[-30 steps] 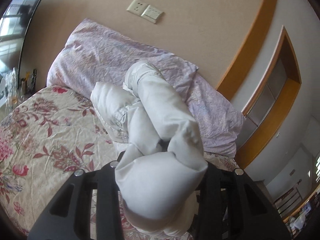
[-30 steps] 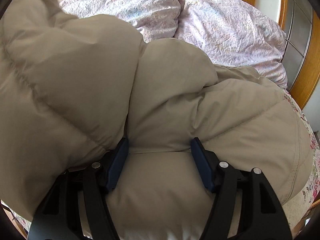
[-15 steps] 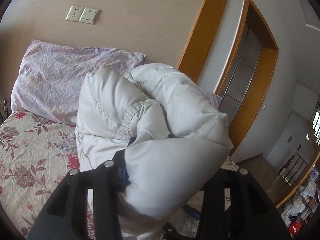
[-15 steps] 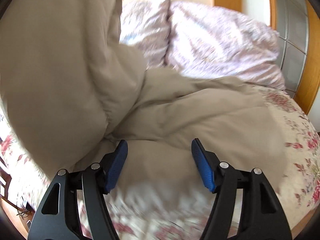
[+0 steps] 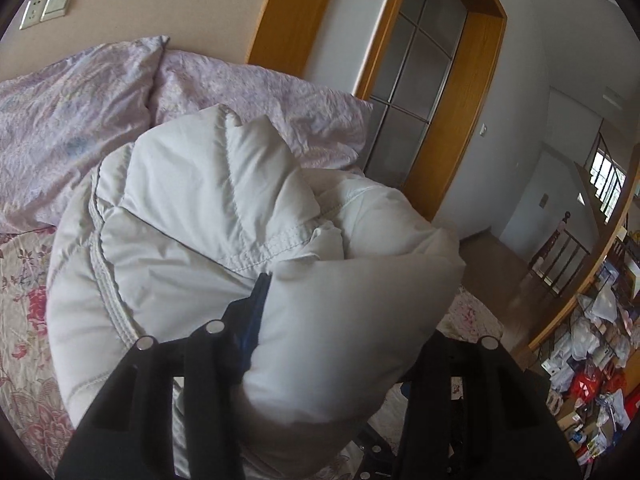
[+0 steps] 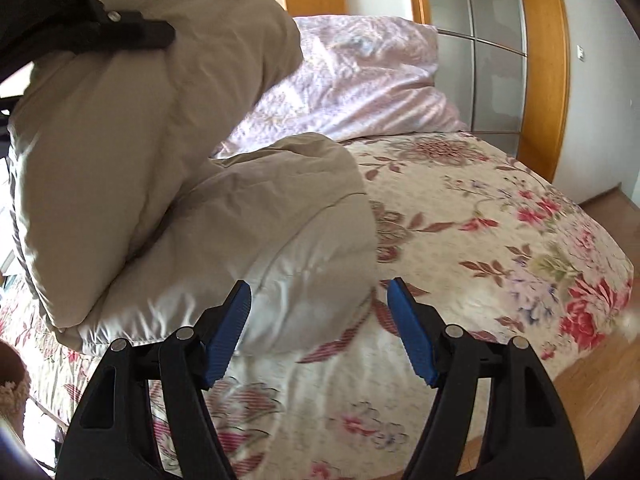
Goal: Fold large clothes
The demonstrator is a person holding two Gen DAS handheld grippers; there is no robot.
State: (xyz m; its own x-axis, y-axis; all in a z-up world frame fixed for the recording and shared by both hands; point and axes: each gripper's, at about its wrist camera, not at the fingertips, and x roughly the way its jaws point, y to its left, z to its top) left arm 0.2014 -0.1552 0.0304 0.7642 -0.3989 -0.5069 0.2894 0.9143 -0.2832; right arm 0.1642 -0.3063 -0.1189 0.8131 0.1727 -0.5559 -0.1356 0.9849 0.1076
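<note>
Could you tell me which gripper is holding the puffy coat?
The left gripper: coat bulges between its fingers. The right gripper is open over the bedspread.

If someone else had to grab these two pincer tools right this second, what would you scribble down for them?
Left gripper: its jaws have just been opening, yet still hold a thick puffy roll of the padded jacket, lifted above the floral bedspread.
Right gripper: open, its jaws have just been widening, nothing pinched; the jacket's lower edge lies just beside its left pad.
Done: jacket partly bunched over itself.
Left: lay it flat and finish folding, clear of the pillows.
</note>
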